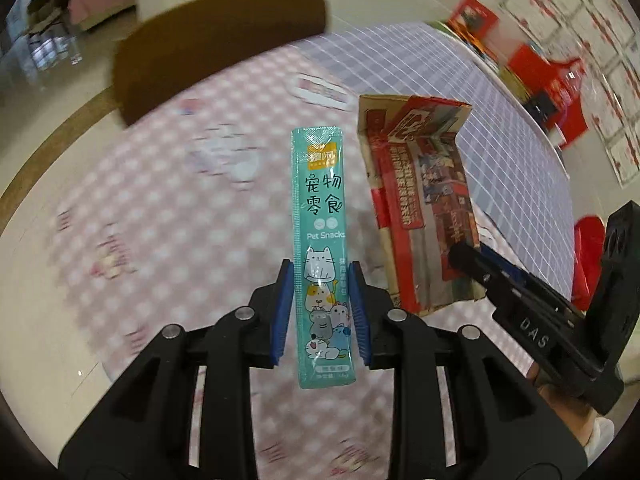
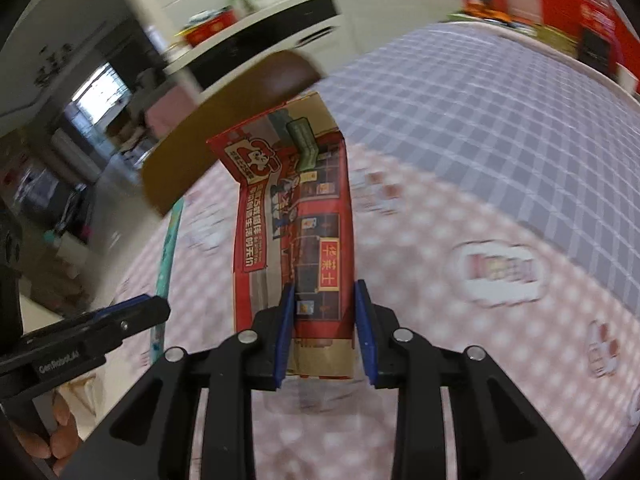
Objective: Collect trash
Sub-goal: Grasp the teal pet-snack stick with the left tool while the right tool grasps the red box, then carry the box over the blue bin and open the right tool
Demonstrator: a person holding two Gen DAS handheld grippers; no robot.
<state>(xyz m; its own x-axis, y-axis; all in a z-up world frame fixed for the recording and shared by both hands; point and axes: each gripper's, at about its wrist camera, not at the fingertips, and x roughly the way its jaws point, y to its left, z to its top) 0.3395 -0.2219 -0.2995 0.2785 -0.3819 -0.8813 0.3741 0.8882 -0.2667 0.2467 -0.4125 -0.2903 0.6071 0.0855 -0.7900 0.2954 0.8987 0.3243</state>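
Observation:
My left gripper (image 1: 320, 276) is shut on a teal "Pet Snacks" sachet (image 1: 320, 216) that stands upright between the blue pads, above the checked tablecloth. My right gripper (image 2: 325, 296) is shut on a flattened red and brown paper carton (image 2: 296, 232), held upright. The carton also shows in the left wrist view (image 1: 420, 208), just right of the sachet, with the right gripper (image 1: 476, 264) clamped on its lower edge. The sachet shows edge-on in the right wrist view (image 2: 168, 248), with the left gripper (image 2: 152, 308) at the left.
A pink and lilac checked tablecloth (image 1: 160, 220) covers the table. Blurred white wrappers (image 1: 320, 90) (image 2: 500, 272) lie on it. A brown chair back (image 1: 216, 40) stands at the far edge. Red boxes (image 1: 560, 92) sit at the right.

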